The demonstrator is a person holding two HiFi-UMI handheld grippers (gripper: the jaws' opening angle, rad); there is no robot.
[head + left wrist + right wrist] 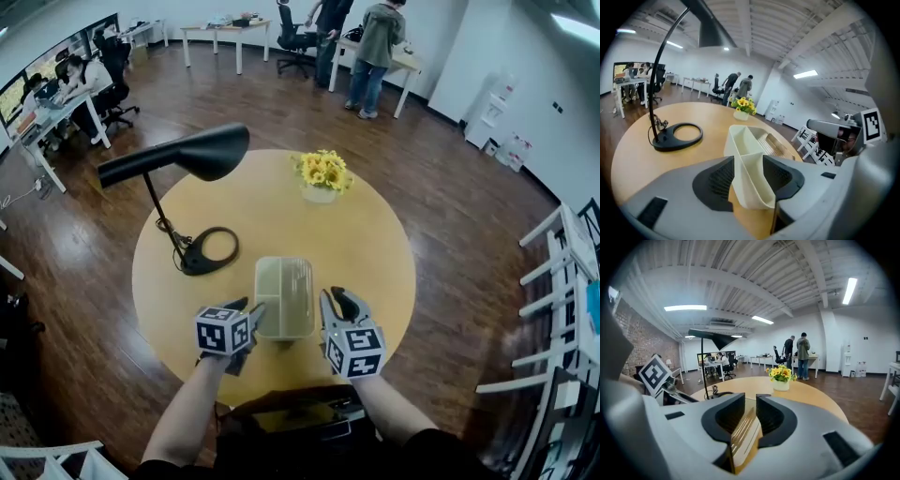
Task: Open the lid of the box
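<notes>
Left claw gapes wide around the box's near-left corner; right claw is pinched on its right rim.
We see the box near the bench's front edge, between both claws, lamp behind-left.

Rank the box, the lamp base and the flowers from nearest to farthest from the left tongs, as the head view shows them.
1. Box: its near left corner sits between the left tongs.
2. Lamp base: farther back, on the left.
3. Flowers: farthest back, slightly to the right.
</notes>
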